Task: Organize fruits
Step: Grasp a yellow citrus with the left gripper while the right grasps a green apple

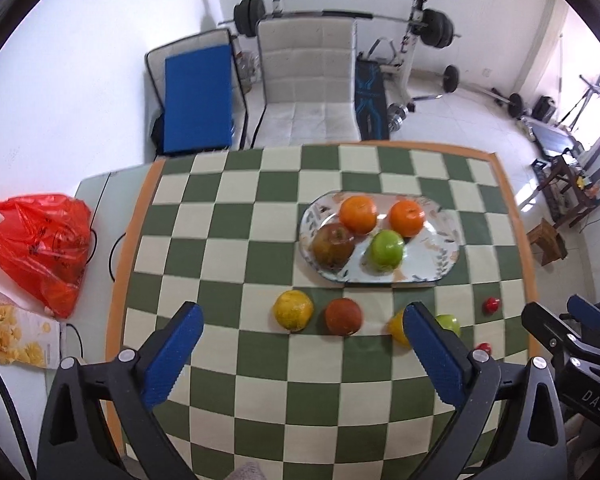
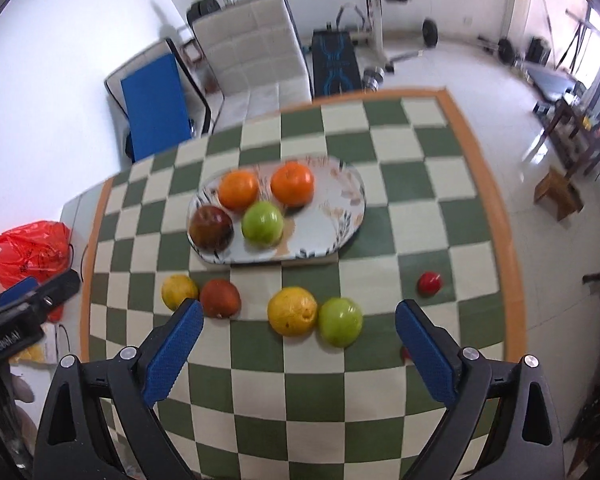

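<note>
Yellow citrus (image 2: pixel 292 311) ahead, between open right tool (image 2: pixel 299 348)

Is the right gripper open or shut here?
Open. In the right wrist view the right gripper has its blue fingers spread wide, holding nothing, above the checkered tablecloth.

In the left wrist view, the left tool's finger (image 1: pixel 432 354) hid most of a yellow fruit (image 1: pixel 397 326) and part of a green apple (image 1: pixel 450 323). In the right view, a small red fruit (image 2: pixel 405 354) peeked from behind a finger (image 2: pixel 424 354).
</note>
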